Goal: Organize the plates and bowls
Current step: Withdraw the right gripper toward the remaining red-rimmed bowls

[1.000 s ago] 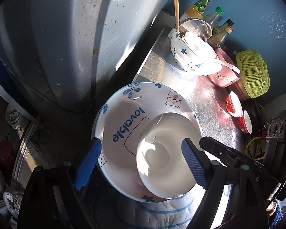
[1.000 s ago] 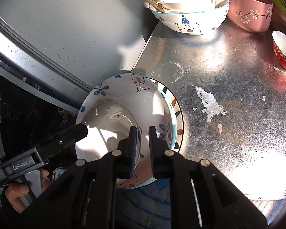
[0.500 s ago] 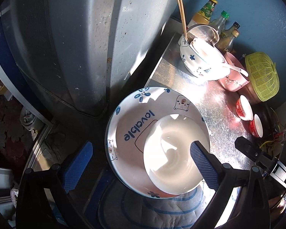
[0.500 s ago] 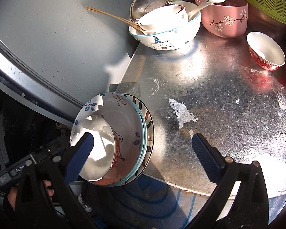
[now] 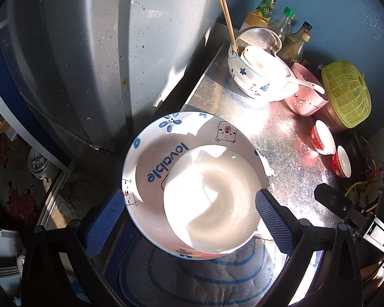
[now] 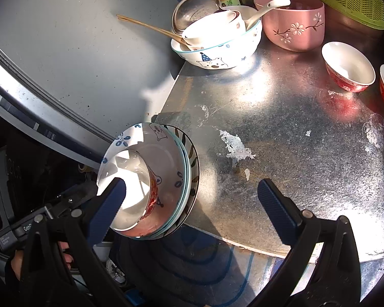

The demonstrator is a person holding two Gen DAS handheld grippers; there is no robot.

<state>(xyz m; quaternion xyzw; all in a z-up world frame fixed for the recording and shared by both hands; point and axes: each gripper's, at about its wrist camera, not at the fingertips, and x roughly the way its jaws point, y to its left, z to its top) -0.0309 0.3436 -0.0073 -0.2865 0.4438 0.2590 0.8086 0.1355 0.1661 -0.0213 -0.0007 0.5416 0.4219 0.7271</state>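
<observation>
While the stacked bowls sit at the near left corner of the tabletop, both claws are released: the left claw and the right claw have just opened wide, grasping nothing.

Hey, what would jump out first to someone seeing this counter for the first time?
A sunlit stack of nested bowls sits at the near left corner of the metal counter, a small white bowl on top. Both grippers, left and right, hover over that corner with jaws wide open. At the back stands another piled bowl with chopsticks.
</observation>
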